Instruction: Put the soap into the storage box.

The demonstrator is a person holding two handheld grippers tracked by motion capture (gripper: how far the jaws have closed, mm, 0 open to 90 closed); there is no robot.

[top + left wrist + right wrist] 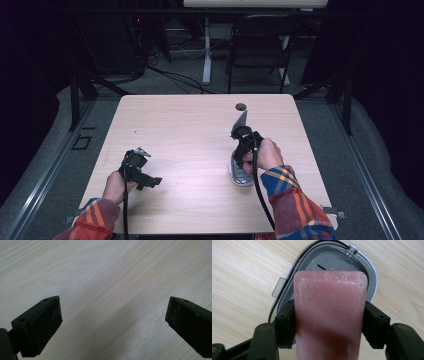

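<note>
Soap bar, pink and dusted white, sits clamped in the right gripper over a grey dish. Left gripper gapes empty, near left

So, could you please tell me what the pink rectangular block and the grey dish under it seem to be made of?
Pink rectangular block: probably soap, matte and waxy, with whitish powdery scuffs. Grey dish: seemingly moulded plastic, smooth, with a white rim.

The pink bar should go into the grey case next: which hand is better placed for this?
The right. Its gripper already clamps the pink bar directly over the open grey case. The left gripper is open and empty over bare table, well apart from the case.
</note>
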